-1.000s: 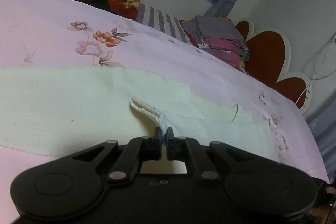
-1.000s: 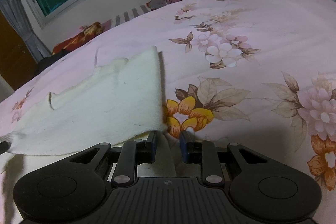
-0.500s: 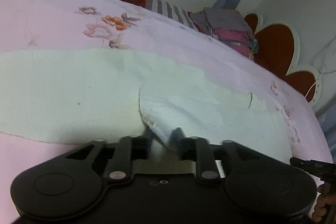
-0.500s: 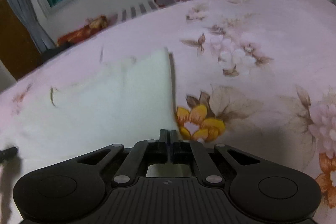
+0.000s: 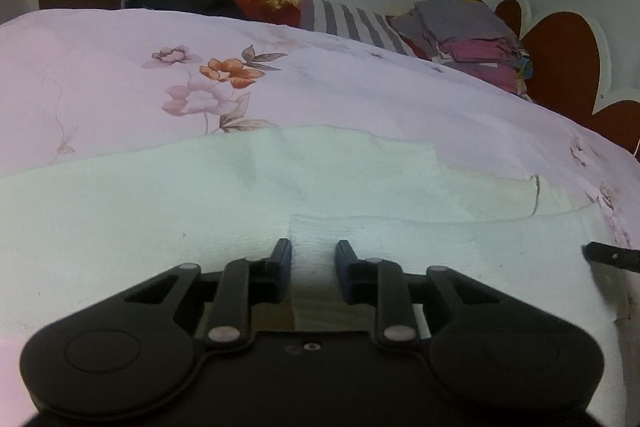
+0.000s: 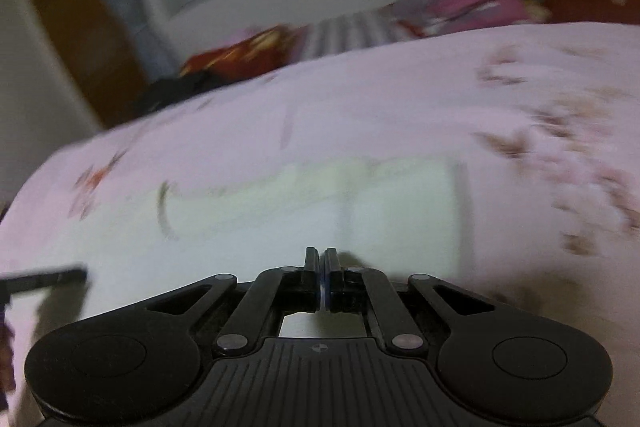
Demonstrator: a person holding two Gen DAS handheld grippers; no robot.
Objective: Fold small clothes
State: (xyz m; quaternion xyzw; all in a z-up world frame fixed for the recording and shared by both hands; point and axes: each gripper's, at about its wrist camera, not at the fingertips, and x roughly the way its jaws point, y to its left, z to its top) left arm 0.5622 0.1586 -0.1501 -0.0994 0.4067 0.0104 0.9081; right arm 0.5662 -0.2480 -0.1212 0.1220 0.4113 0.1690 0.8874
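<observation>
My left gripper (image 5: 313, 257) has its fingers apart over the cream garment (image 5: 160, 219) lying flat on the bed (image 5: 360, 95), my right gripper (image 6: 321, 263) pinched together, apparently empty, so the freed fold could spring back open.

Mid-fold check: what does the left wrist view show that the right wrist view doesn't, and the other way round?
Only the left wrist view: the left tongs open over a fold edge of the cream garment, sharply seen.

Only the right wrist view: the right tongs shut; whether cloth is pinched is unclear. This view is motion-blurred.

Both: the garment lying flat on the pink floral bedsheet, the clothes pile by the headboard, and the other tool's tip at the frame edge.
</observation>
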